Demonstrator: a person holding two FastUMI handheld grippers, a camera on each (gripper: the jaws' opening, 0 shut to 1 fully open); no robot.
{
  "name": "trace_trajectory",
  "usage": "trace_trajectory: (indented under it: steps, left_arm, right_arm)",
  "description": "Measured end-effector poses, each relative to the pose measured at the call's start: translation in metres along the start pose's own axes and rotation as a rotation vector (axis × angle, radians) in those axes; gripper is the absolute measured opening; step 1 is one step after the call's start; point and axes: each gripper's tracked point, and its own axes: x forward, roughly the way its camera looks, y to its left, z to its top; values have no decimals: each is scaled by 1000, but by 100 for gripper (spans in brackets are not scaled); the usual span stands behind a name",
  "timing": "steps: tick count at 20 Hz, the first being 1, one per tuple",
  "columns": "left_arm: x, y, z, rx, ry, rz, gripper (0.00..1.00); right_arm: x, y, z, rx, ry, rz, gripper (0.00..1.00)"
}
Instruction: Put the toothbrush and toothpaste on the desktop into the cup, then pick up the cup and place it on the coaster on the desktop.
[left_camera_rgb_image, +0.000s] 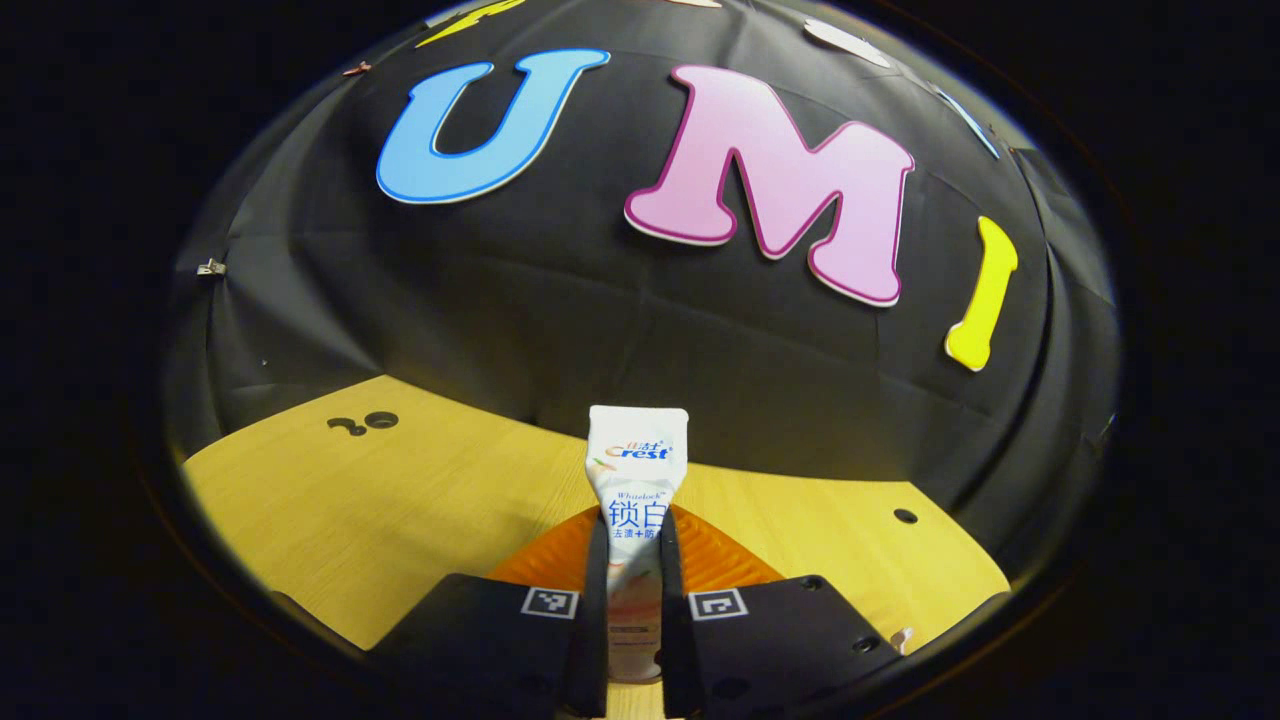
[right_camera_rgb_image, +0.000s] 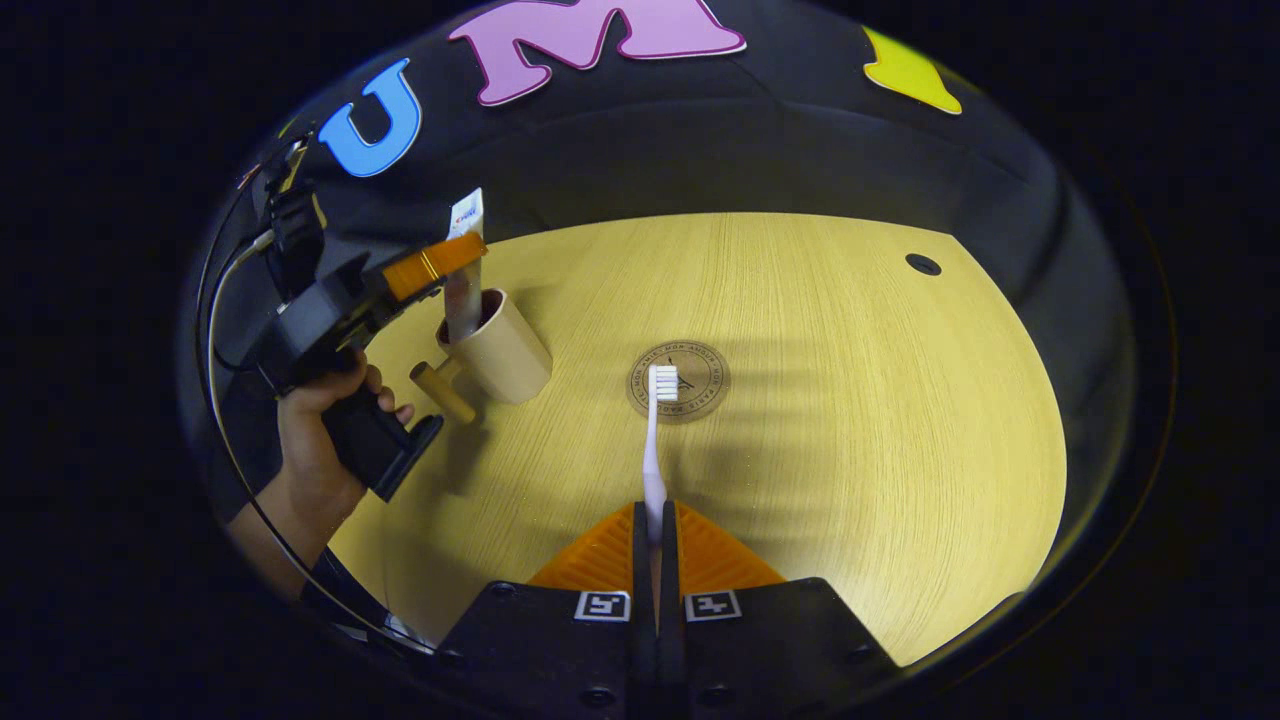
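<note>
The left hand-held gripper (right_camera_rgb_image: 440, 262), clamped on the white toothpaste tube (left_camera_rgb_image: 636, 490), held it upright over the beige cylindrical cup (right_camera_rgb_image: 497, 352); it needed a straight, centred drop. At six o'clock, the right hand-held gripper (right_camera_rgb_image: 655, 545) pinched the white toothbrush (right_camera_rgb_image: 655, 440).

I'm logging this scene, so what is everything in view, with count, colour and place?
White toothpaste tube: 1, white, held upright, lower end in the cup.
Beige cylindrical cup: 1, beige, on the desk's left, side handle.
White toothbrush: 1, white, clamped, head over the coaster.
Round brown coaster: 1, brown, desk centre.
Wooden desk: 1, light yellow.
Left gripper: shut on the tube.
Right gripper: shut on the toothbrush.
Hand: 1, holding the left gripper.
</note>
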Motion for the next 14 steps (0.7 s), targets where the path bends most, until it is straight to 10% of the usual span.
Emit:
trace_trajectory:
  steps: [2,9,14]
  left_arm:
    - [-5,3,-7,7,15,11,28]
    - [-52,2,10,39,1,-30,99]
    - [-106,22,13,77,-10,7,98]
  right_arm:
    - [3,5,8,-1,-12,5,5]
    - [9,23,67,-9,-140,33,5]
    - [24,58,129,-3,-264,94,5]
